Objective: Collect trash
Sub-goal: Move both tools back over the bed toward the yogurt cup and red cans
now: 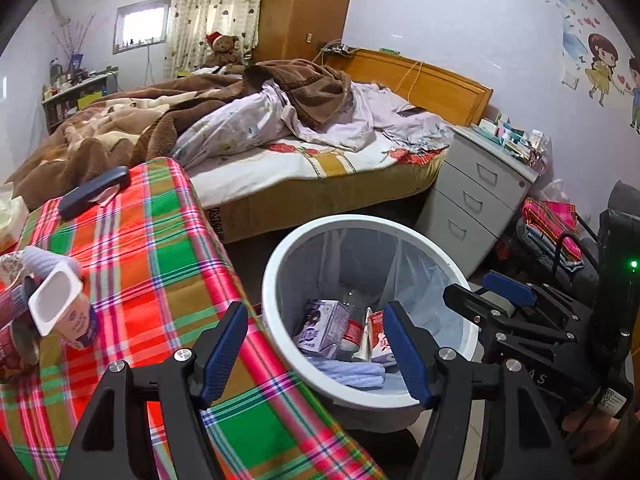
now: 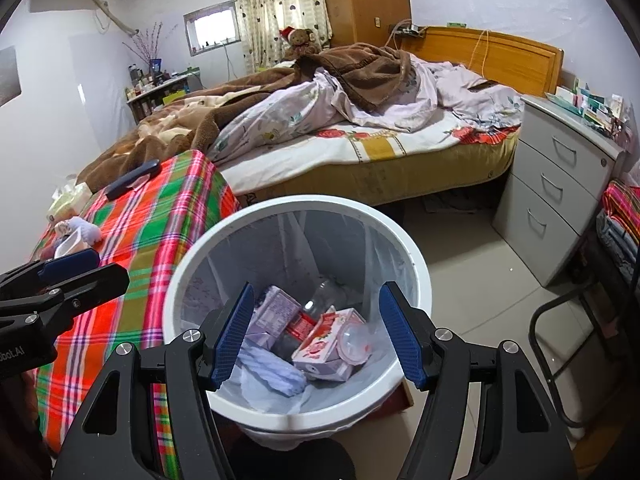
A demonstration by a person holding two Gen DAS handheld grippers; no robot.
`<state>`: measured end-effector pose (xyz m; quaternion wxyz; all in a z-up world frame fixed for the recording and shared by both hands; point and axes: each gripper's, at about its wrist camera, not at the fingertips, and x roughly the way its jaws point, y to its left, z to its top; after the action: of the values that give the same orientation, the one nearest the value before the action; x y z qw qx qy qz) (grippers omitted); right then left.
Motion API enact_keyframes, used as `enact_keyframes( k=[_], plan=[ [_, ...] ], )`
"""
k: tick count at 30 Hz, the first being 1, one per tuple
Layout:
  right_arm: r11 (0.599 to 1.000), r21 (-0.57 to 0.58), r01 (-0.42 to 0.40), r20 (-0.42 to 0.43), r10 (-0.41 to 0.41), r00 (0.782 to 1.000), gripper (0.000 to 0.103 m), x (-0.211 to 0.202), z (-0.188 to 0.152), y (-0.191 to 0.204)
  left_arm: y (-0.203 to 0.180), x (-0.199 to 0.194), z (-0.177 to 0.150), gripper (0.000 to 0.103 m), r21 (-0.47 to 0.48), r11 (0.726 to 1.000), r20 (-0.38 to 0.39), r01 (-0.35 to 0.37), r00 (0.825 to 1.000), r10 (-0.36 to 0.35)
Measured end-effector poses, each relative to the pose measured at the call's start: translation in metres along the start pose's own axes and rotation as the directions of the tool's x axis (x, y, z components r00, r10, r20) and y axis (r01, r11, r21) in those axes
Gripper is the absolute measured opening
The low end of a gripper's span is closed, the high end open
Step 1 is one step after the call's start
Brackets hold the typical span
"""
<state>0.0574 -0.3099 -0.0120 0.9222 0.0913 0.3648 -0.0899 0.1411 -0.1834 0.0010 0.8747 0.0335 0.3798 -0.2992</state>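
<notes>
At the far left edge of the desk [image 1: 160, 248], which is wearing a red, green and orange plaid cloth, a white yogurt cup [image 1: 60, 308] is lying on its side with its open mouth tipped up, and a lavender knitted piece [image 1: 48, 262] is sitting just behind it. A pale tissue pack [image 2: 66, 200] is resting near the desk's far left corner, and a dark flat case [image 1: 94, 192] is lying along the far edge, close to the bed [image 1: 304, 168] with its brown blanket.

The left hand-held gripper [image 1: 316, 354] is hovering over the desk's right edge, its blue-padded jaws standing apart with nothing between them.

Just beside that right edge, on the floor, the white trash bin [image 2: 420, 276] with its clear liner is standing upright. Inside it, a purple carton [image 2: 276, 312], a clear bottle [image 2: 324, 292], a pink carton [image 2: 324, 348], a clear plastic lid [image 2: 354, 346] and a pale lavender cloth [image 2: 272, 372] are lying piled together at the bottom.

The right hand-held gripper [image 2: 316, 336] is hanging directly above the bin's mouth, jaws spread wide and gripping nothing.

Further right, a grey drawer unit [image 2: 560, 184] is standing against the wall beside the bed, its top crowded with small boxes.
</notes>
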Motion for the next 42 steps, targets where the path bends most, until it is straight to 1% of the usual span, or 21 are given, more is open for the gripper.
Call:
enact_keyframes(
  k=[7,15,21,26,30,35,39,42],
  plan=[
    [1.000,-0.014,-0.024,0.028,0.024,0.999,0.067,-0.008,0.001,0.018,0.021,-0.024,-0.010,0.069,-0.033,0.999,0.028,-0.027,0.999,0.028],
    [0.997,-0.042,-0.063,0.053,0.065,0.996,0.067,-0.012,0.000,0.043,0.052,-0.054,-0.020,0.069,-0.079,0.994,0.068,-0.078,0.994,0.084],
    [0.992,-0.067,-0.109,0.067,0.114,0.991,0.067,-0.013,0.001,0.069,0.084,-0.076,-0.031,0.069,-0.129,0.984,0.088,-0.122,0.987,0.134],
    [0.983,-0.093,-0.161,0.075,0.168,0.983,0.067,-0.010,0.001,0.094,0.114,-0.096,-0.043,0.069,-0.169,0.969,0.097,-0.178,0.976,0.196],
    [0.975,-0.124,-0.186,0.066,0.196,0.978,0.067,-0.007,0.001,0.114,0.141,-0.109,-0.050,0.070,-0.218,0.954,0.103,-0.208,0.967,0.234],
    [0.959,-0.157,-0.234,0.044,0.244,0.969,0.067,0.001,0.001,0.140,0.178,-0.122,-0.062,0.070,-0.276,0.927,0.094,-0.254,0.953,0.289],
    [0.947,-0.168,-0.273,0.010,0.279,0.960,0.067,0.011,0.004,0.160,0.203,-0.131,-0.071,0.070,-0.308,0.910,0.085,-0.278,0.944,0.317],
    [0.941,-0.185,-0.283,0.000,0.288,0.958,0.067,0.015,0.005,0.175,0.221,-0.135,-0.076,0.070,-0.329,0.898,0.079,-0.291,0.940,0.333]
  ],
)
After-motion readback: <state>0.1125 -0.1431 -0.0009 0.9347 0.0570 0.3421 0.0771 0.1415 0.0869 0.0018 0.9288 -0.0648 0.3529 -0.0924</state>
